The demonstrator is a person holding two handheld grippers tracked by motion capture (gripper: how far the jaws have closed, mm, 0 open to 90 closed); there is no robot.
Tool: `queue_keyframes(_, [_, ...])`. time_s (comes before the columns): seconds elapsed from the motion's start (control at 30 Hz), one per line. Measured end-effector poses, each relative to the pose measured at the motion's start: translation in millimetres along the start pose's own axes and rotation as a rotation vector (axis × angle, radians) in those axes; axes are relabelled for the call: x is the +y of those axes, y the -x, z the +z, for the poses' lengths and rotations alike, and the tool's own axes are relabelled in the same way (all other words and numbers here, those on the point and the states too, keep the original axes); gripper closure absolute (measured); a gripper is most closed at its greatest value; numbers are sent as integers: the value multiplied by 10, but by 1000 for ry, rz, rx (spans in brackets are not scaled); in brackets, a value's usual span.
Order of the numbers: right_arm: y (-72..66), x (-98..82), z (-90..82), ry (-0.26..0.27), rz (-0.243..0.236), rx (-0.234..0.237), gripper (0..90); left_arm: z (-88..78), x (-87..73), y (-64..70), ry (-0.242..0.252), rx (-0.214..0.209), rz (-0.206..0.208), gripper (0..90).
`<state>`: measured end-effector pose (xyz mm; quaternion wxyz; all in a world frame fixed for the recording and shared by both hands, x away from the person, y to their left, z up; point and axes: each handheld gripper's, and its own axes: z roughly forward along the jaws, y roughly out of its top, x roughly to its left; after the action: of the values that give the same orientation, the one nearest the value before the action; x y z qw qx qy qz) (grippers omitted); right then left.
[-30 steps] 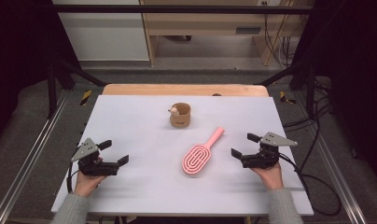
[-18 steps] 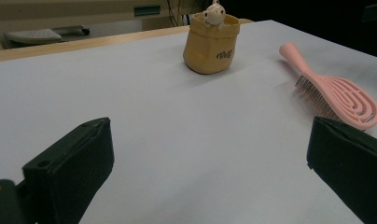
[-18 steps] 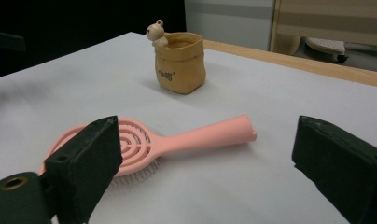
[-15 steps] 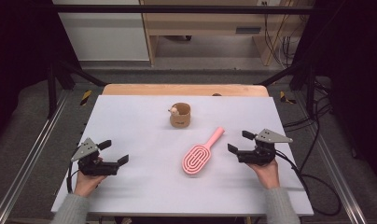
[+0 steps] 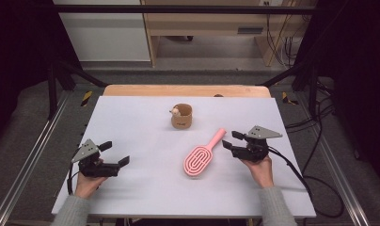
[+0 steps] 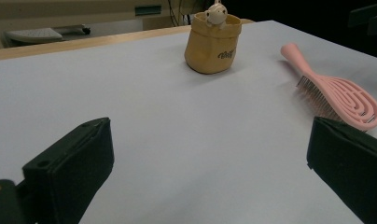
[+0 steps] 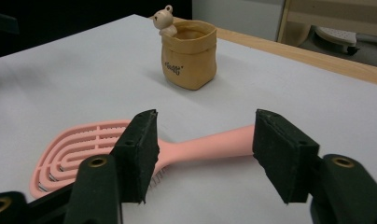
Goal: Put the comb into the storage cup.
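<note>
Left gripper (image 5: 116, 154): black two-jaw tool held in the person's left hand (image 5: 87, 182), near the table's left front edge. Jaws spread wide, nothing between them. In the left gripper view its two black pads (image 6: 72, 161) frame bare tabletop, with the cup and brush well beyond.

Table (image 5: 131, 122): flat white top with a pale wooden strip along the far edge.

Cup (image 5: 181, 116): small tan holder shaped like a rolled-down paper bag, upright, towards the far middle of the table. A tiny cream bear figure (image 5: 176, 112) peeks over its rim. Untouched; well apart from both grippers.

Hairbrush (image 5: 203, 153): pink plastic vented paddle brush lying flat right of the table's centre, bristles down, oval head towards the person, handle slanting away to the far right. It rests on the table, not lifted.

Right gripper (image 5: 228, 140): black two-jaw tool in the person's right hand (image 5: 259, 168), just beside the handle end of the brush. Its jaws have just been closing and now stand about half apart. In the right gripper view the pink handle (image 7: 210, 142) runs across the gap beyond the pads (image 7: 139, 151); the pads do not press on it, so nothing is grasped yet.

Progress: early, by my reading. The reach for the brush handle is nearly complete. Left to do: bring the jaws around the handle, clench, lift. Likely destination is the cup, though that is a guess.
</note>
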<state>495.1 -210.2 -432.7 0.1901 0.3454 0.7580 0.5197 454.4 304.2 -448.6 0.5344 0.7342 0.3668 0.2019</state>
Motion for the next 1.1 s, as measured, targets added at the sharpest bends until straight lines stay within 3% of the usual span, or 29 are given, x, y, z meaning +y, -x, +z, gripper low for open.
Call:
queue_keyframes(0.33, [-54,47,153,-44,-31,-20,634,9,-3,-2,-7,-2,2,5])
queue_keyframes(0.63, [-65,79,215,-64,-17,-18,787,16,-5,-2,-10,-3,3,6])
queue_keyframes(0.77, [-65,111,258,-66,-33,-20,874,23,-6,0,-13,-3,5,5])
queue_keyframes(0.93, [-72,130,323,-67,-29,-14,900,26,-8,-2,-15,-5,3,6])
queue_keyframes(1.1, [-81,144,386,-89,-56,-14,900,29,-9,-3,-16,-6,3,5])
